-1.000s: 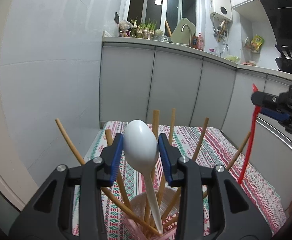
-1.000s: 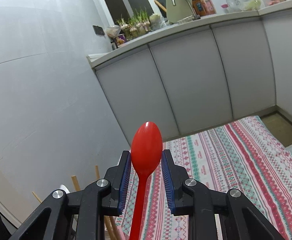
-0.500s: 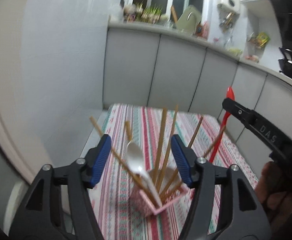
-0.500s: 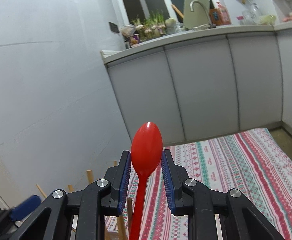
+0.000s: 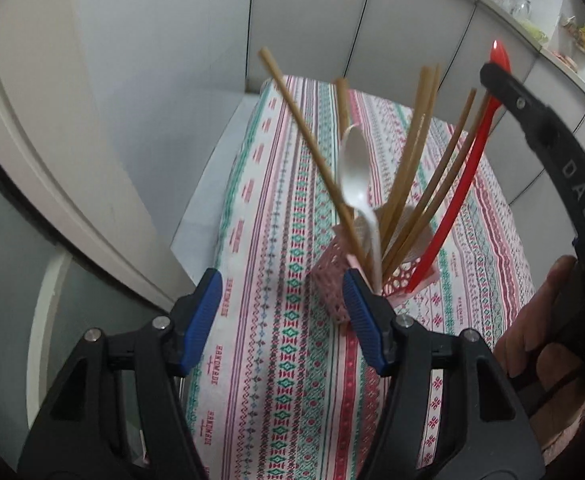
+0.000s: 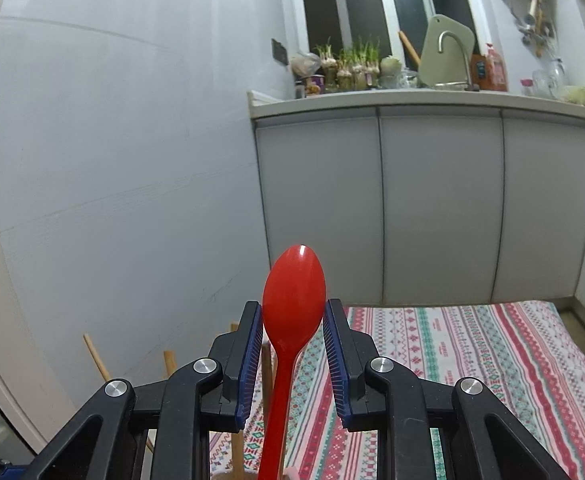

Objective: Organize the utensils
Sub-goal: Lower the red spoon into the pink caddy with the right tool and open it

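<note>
White spoon (image 5: 354,172) is already dropped in the pink holder (image 5: 332,280); left tongs (image 5: 282,316) gape released, right tongs (image 6: 292,344) clench the red spoon (image 6: 292,300), not yet released.

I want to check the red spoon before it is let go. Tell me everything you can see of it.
The red spoon looks like glossy plastic, in one piece: an oval bowl and a long, thin handle. The right gripper is shut on the bowl, pads pressing its two edges, bowl end up. In the left wrist view the handle slants down, and its tip is at or just inside the rim of the pink lattice holder, beside the wooden chopsticks and the white spoon. Whether the tip touches the holder is unclear.
</note>
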{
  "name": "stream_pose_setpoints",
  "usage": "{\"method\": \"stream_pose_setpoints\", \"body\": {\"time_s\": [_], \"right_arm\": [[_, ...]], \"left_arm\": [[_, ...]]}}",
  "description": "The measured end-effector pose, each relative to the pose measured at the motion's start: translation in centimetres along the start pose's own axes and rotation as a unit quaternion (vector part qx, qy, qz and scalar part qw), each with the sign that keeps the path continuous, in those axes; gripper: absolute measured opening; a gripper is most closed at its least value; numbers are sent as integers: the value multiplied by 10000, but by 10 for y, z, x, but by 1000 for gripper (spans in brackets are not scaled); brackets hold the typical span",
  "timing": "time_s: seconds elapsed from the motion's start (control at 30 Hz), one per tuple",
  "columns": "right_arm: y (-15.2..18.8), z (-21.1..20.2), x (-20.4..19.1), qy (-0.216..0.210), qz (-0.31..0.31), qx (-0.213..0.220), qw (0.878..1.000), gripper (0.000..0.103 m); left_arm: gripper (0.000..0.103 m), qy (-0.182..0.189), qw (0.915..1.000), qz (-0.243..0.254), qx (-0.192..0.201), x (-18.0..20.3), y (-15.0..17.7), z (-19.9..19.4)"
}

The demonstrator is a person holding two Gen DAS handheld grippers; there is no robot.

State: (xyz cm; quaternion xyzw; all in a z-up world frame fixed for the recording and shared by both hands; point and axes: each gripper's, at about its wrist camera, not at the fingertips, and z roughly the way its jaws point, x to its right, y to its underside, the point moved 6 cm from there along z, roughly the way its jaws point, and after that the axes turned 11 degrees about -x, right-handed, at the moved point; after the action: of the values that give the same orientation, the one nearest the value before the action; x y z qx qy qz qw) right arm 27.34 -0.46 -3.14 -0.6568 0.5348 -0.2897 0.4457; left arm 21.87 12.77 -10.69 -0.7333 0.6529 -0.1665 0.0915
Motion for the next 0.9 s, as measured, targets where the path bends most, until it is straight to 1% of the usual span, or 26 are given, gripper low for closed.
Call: {"method": "stream_pose_setpoints", "body": {"time_s": [0.07, 0.17, 0.27, 0.37, 0.47, 0.57, 0.67, 0.73, 0.77, 0.8, 0.9], "right_arm": [[0, 1, -3, 40, -50, 57, 10000, 28], [2, 1, -9, 153, -154, 196, 9996, 28], [3, 0, -17, 275, -337, 375, 9983, 28], [7, 0, -20, 285, -325, 403, 9983, 28], [14, 4, -17, 380, -276, 348, 9983, 28], [25, 13, -10, 420, -127, 124, 9990, 28], [33, 18, -2, 369, 45, -130, 9992, 29], [33, 18, 1, 228, 144, -277, 9993, 30], [32, 18, 3, 107, 197, -398, 9990, 35], [30, 16, 5, 42, 232, -429, 9988, 42], [26, 5, 12, -199, 393, -624, 9971, 54]], "left_arm": [[64, 84, 9999, -44, -62, -1, 3, 2], [64, 242, 9996, -120, -104, -2, -1, 1], [64, 245, 9994, -207, -91, -7, -3, -3], [64, 204, 9994, -271, -98, -14, -4, -3], [64, 161, 9993, -319, -138, -21, -4, -2], [64, 166, 9991, -352, -182, -24, -3, 0], [64, 196, 9990, -347, -208, -24, -3, 0], [64, 226, 9989, -338, -215, -22, -3, 0], [64, 254, 9989, -332, -206, -21, -3, -1], [64, 272, 9989, -321, -208, -20, -4, 0], [64, 277, 9990, -268, -217, -14, -2, -1]]}}
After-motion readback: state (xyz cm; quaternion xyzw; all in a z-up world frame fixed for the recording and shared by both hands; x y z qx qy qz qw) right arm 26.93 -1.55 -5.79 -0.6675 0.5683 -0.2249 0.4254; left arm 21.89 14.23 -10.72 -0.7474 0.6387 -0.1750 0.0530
